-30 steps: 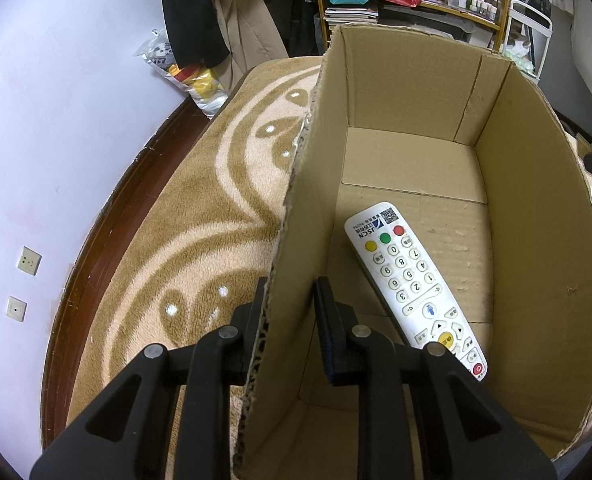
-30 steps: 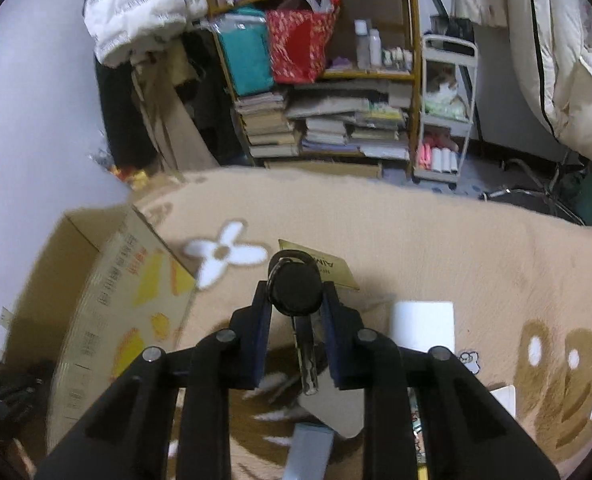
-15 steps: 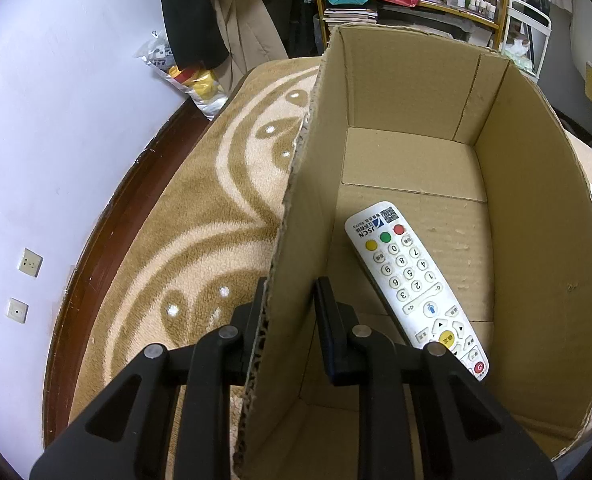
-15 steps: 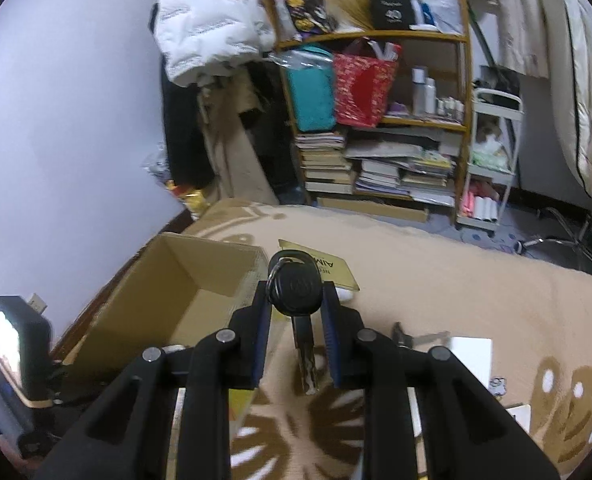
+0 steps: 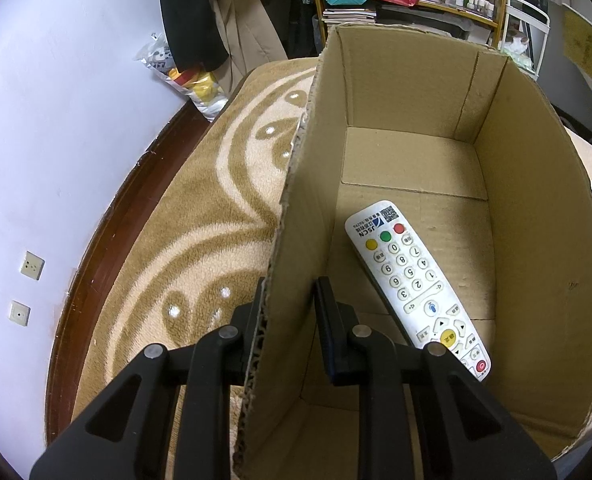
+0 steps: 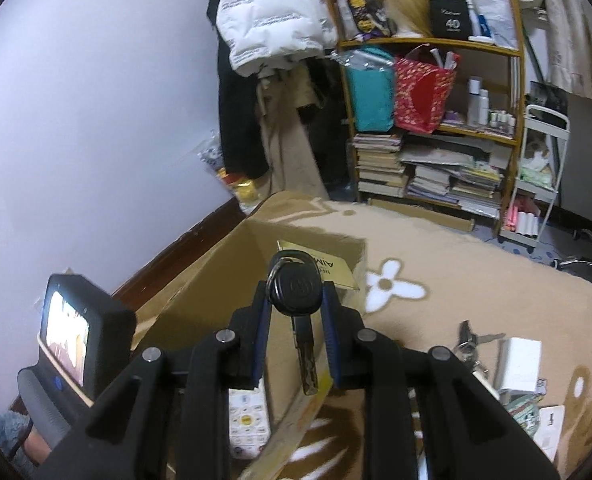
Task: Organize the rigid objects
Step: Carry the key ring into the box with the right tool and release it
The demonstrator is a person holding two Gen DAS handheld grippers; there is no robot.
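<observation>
Two grippers are at work over a tan patterned carpet point(image 5: 200, 216). From the left wrist view, the left gripper point(image 5: 290, 312) is closed on the near side wall of an open cardboard box point(image 5: 536, 240), one finger outside the wall and one inside, pinching the corrugated edge. A white remote control point(image 5: 414, 284) lies face up on the box floor, slanting from the middle toward the near right corner, its numbered buttons and coloured keys showing.

From the right wrist view, the right gripper point(image 6: 294, 312) is clamped on the black plastic head of a key point(image 6: 296, 292); the metal blade hangs downward between the fingers, and a split ring sits at the top of the head. The key is held above the cardboard box point(image 6: 216, 280), over its right-hand wall, with the remote control point(image 6: 248, 416) visible below inside the box. A bunch of keys point(image 6: 470, 344) and a white card point(image 6: 520, 364) lie on the carpet point(image 6: 456, 276) to the right. A small lit screen point(image 6: 66, 344) stands at the left edge, beside the box.
</observation>
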